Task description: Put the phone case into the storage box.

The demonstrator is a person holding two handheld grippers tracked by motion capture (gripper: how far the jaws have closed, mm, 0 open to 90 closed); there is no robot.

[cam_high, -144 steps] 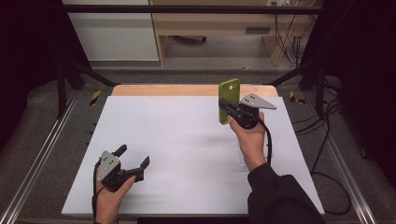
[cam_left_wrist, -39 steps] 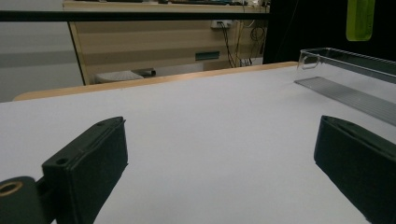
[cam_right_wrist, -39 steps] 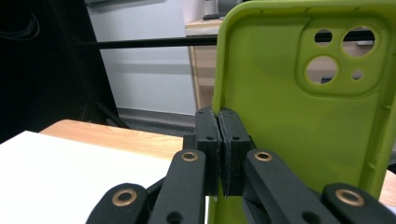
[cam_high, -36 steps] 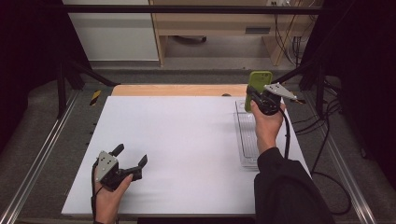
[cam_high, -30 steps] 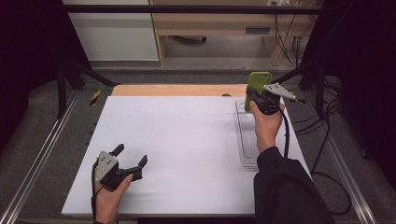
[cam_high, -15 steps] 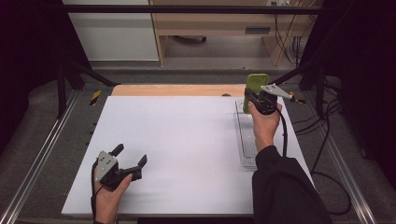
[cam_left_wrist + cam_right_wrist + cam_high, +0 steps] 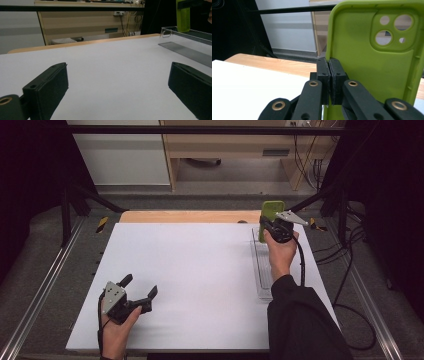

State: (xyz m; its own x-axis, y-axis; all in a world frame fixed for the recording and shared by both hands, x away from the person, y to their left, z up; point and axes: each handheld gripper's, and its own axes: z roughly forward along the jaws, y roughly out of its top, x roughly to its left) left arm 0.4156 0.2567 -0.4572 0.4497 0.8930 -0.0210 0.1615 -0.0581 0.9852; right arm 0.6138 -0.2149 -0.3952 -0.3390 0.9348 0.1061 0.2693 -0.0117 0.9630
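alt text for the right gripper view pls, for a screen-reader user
The right gripper, its two black jaws pressed together, pinches the left edge of a lime-green phone case held upright, its inner side and camera cutouts facing the camera. Behind lie the white table surface, its wooden edge and a pale cabinet.

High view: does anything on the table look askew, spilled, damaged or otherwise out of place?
Nothing stands out. The green phone case is held upright in the right tongs over the far end of the clear tray, which lies flat on the white table. The left tongs rest open near the front edge. No spill or damage visible.
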